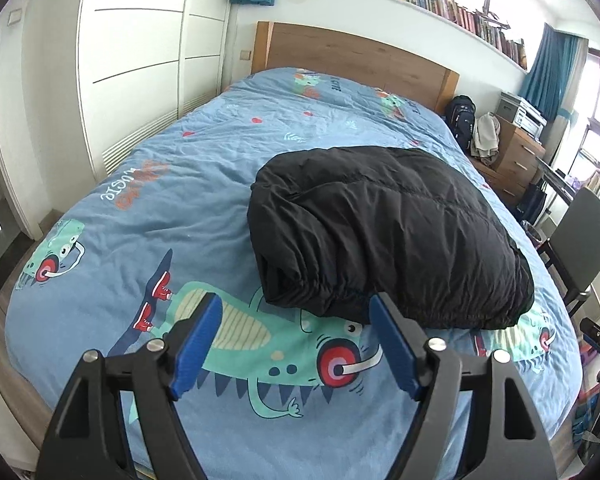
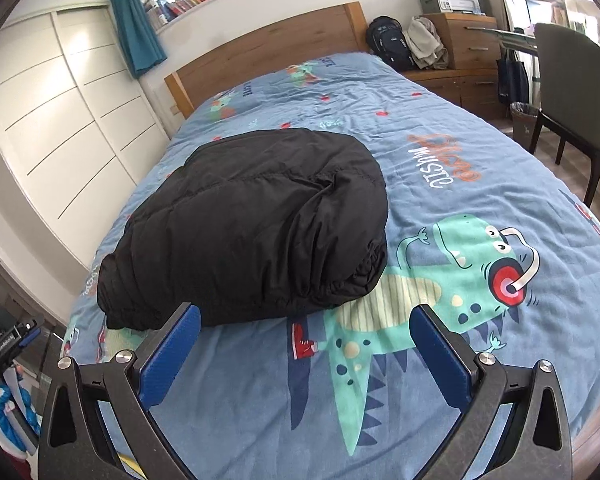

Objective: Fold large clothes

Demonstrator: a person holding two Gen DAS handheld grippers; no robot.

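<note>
A black puffy jacket [image 1: 384, 232] lies folded into a thick bundle on the blue cartoon-print bedspread [image 1: 204, 168]. My left gripper [image 1: 296, 312] is open above the cover, a little short of the bundle's near edge, and nothing sits between its blue pads. In the right wrist view the same jacket [image 2: 252, 224] lies ahead and to the left. My right gripper [image 2: 306, 320] stands wide open just before the bundle's near edge, over the dinosaur print, holding nothing.
A wooden headboard [image 1: 352, 56] closes the far end of the bed. White wardrobe doors [image 1: 140, 64] run along one side. On the other side stand a dark chair [image 2: 572, 96], a wooden drawer unit [image 2: 468, 44] with a printer, and a black backpack [image 2: 388, 42].
</note>
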